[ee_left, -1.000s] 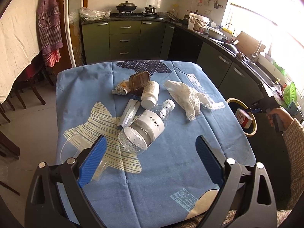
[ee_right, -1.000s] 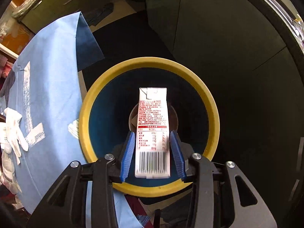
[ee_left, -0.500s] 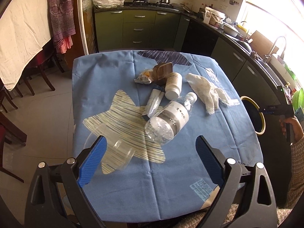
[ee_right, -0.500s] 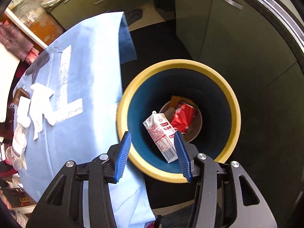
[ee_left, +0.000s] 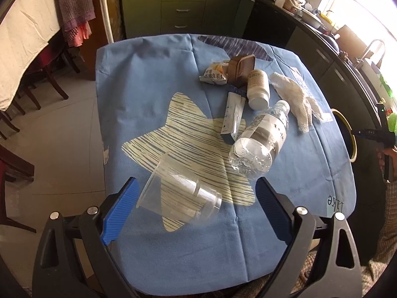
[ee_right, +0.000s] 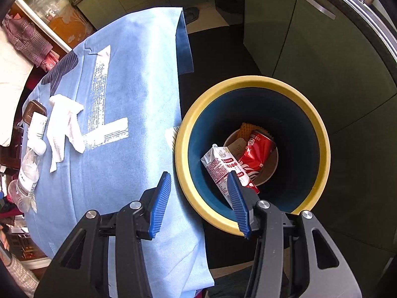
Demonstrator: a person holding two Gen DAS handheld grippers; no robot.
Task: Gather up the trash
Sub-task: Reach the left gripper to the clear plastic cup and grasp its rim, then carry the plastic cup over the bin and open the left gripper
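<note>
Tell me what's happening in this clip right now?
A person with a handheld gripper in each hand is clearing trash off a blue-clothed table. The right gripper is open and empty beside the yellow-rimmed bin, where a milk carton lies against a red can. The left gripper, open, hovers near a tipped clear plastic cup. A water bottle and other litter await.

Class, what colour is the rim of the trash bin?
Yellow; the trash bin's rim shows best in the right wrist view.
</note>
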